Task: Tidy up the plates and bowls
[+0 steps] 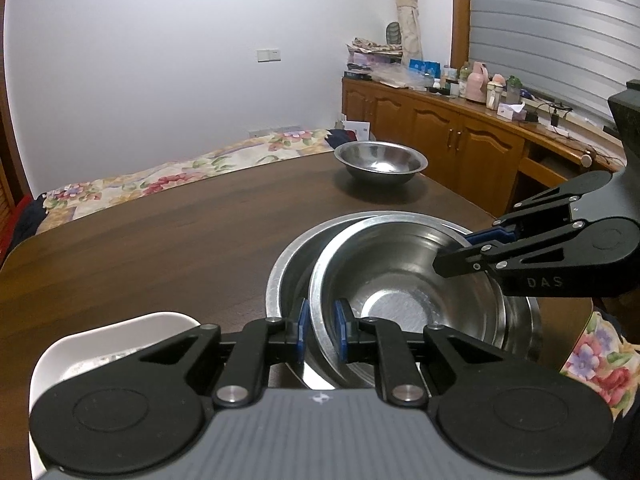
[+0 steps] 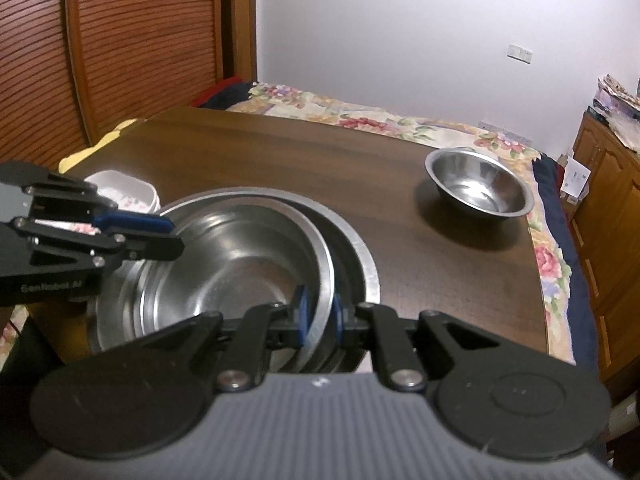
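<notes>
Both left gripper (image 1: 322, 334) and right gripper (image 2: 319, 320) pinching opposite rims of the inner steel bowl (image 1: 400, 280), risking a tilted jam inside the outer bowl (image 1: 288, 268) through uneven release.

Inner bowl (image 1: 400, 280) sits tilted in outer bowl (image 1: 288, 264) on tabletop (image 1: 160, 240); third bowl (image 1: 380, 162) at 12 o'clock, white dish (image 1: 100, 344) at 9.
</notes>
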A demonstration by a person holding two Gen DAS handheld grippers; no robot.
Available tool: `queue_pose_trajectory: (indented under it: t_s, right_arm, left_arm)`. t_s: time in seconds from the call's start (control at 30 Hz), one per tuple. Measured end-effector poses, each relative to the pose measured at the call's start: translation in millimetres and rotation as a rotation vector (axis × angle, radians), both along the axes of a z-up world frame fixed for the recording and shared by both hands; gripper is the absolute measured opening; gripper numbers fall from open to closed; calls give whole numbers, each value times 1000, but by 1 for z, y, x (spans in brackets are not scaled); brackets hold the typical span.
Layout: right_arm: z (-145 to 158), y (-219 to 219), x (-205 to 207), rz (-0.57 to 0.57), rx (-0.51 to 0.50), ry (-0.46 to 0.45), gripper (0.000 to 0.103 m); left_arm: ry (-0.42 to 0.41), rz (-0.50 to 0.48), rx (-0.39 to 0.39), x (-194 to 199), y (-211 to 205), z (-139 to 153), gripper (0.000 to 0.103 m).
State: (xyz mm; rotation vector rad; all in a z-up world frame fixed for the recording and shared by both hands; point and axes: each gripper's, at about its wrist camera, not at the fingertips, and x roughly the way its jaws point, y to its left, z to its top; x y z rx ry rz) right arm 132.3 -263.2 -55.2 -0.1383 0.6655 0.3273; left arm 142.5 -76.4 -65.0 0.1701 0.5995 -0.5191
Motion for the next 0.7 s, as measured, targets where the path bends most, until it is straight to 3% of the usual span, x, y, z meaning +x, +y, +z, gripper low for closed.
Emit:
queue_pose_trajectory:
  t_s: [0.4,0.7]
  right_arm:
    - [-8,-20,-2,-61,201,-86,20]
    - [-4,-19,-1,-62,190,-126,20]
  left_arm:
    - [10,0,-13,2,4,0,17]
    - [6,3,-22,3,4,5,17]
